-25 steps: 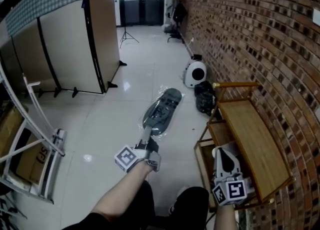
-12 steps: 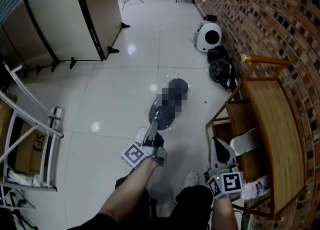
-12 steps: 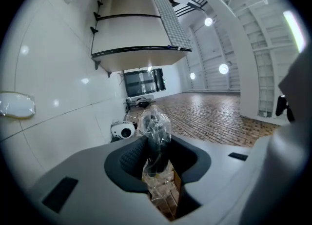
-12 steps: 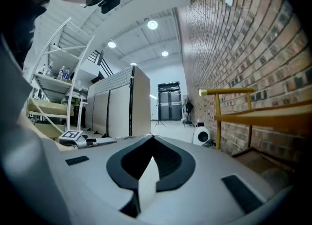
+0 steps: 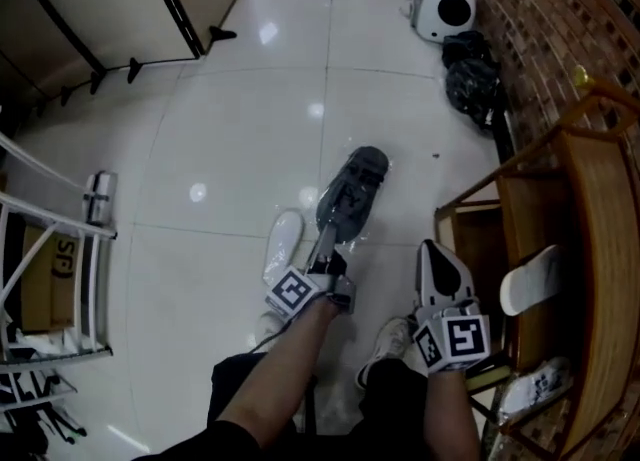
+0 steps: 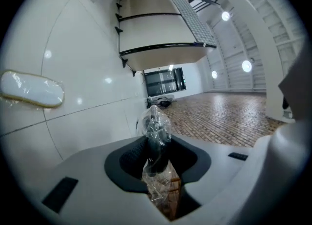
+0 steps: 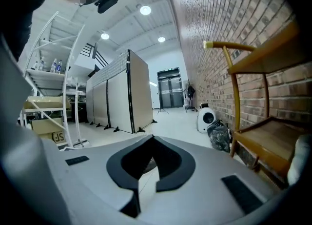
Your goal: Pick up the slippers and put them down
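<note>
Head view: the left forearm reaches forward from the bottom middle, and the left gripper (image 5: 327, 247) points away over the white tiled floor (image 5: 230, 129). Its jaws clamp the near end of a dark grey slipper (image 5: 352, 192) wrapped in clear plastic, which stretches away and slightly right, low over the tiles; whether it touches them cannot be told. A white slipper (image 5: 283, 245) lies on the floor just left of that gripper. The right forearm comes up at the lower right, and the right gripper (image 5: 433, 249) points away beside the near left corner of the wooden bench (image 5: 592, 211), its jaws drawn together to a point. Another white slipper (image 5: 534, 278) lies on the bench's lower shelf. A brick wall (image 5: 560, 9) runs behind the bench.

Left gripper view: the picture is rolled sideways. The left gripper (image 6: 155, 143) has its jaws narrow and pressed on the plastic-wrapped dark grey slipper (image 6: 154, 126), seen edge-on and standing out past the tips. The white slipper (image 6: 31, 88) lies on the floor at far left.

Right gripper view: the right gripper (image 7: 152, 140) points roughly level along the room, with its tips meeting and nothing between them. The bench (image 7: 259, 140) stands at right against the brick wall (image 7: 209, 38).
</note>
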A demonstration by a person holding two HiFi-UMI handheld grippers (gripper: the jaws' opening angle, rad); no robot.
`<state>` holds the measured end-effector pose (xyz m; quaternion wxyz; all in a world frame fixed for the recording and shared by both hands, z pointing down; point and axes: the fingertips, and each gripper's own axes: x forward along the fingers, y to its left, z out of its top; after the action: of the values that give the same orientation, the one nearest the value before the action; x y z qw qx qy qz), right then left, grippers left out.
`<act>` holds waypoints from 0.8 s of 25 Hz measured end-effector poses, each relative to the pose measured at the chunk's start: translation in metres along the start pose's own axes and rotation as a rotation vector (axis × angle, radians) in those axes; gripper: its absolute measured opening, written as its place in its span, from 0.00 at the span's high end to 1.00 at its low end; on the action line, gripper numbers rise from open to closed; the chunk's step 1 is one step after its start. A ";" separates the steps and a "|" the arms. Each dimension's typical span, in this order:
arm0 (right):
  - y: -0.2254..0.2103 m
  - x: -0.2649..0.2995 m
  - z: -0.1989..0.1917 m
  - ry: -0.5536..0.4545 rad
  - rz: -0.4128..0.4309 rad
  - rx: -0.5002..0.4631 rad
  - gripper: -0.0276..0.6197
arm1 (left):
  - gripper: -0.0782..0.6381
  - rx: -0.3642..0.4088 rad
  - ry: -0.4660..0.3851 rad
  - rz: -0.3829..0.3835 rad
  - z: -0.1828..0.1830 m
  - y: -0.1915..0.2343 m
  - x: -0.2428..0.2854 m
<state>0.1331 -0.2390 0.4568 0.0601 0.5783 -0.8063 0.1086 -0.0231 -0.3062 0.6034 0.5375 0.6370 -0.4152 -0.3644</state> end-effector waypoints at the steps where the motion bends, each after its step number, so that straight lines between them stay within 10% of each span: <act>1: -0.002 0.004 -0.008 0.013 0.001 0.016 0.95 | 0.74 -0.058 -0.038 -0.013 -0.002 0.009 0.001; 20: -0.017 0.022 -0.101 0.251 0.019 0.170 0.95 | 0.74 -0.125 -0.091 0.539 -0.060 0.218 -0.074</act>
<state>0.1395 -0.2396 0.5613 0.1102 0.5553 -0.7860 0.2484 -0.0270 -0.2320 0.8296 0.6343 0.4520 -0.5700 -0.2616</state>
